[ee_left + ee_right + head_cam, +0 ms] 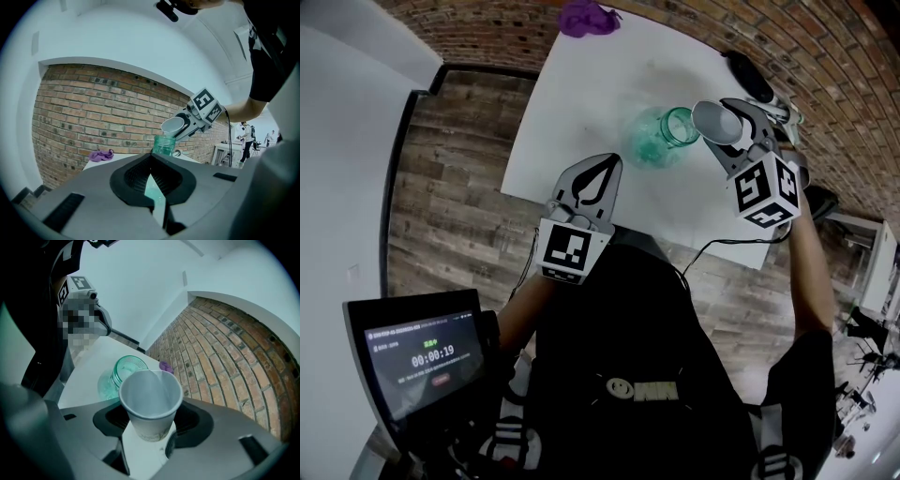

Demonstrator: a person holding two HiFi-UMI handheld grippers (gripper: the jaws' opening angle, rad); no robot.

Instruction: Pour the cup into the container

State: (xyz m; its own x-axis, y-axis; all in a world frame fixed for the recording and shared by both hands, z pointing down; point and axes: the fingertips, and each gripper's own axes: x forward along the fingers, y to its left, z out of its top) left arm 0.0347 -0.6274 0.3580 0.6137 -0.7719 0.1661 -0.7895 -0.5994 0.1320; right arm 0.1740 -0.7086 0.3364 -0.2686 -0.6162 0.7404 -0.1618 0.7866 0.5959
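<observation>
table (pixel 581 94): white, beneath the container; container (pixel 661 136): green glass jar, upright; left gripper (pixel 586 183): jaws closed, empty, well short of the container; right gripper (pixel 731 127): jaws clamped on the cup, beside the container; cup (pixel 150 399): tilted above the container's mouth; we judge the container unsteadied, so a knock or hasty tip spills

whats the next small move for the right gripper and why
Probably roll the right gripper a little more, tipping the cup more steeply. The cup is gripped and tilted, its rim just above the open mouth of the green jar, and no stream shows yet.
</observation>
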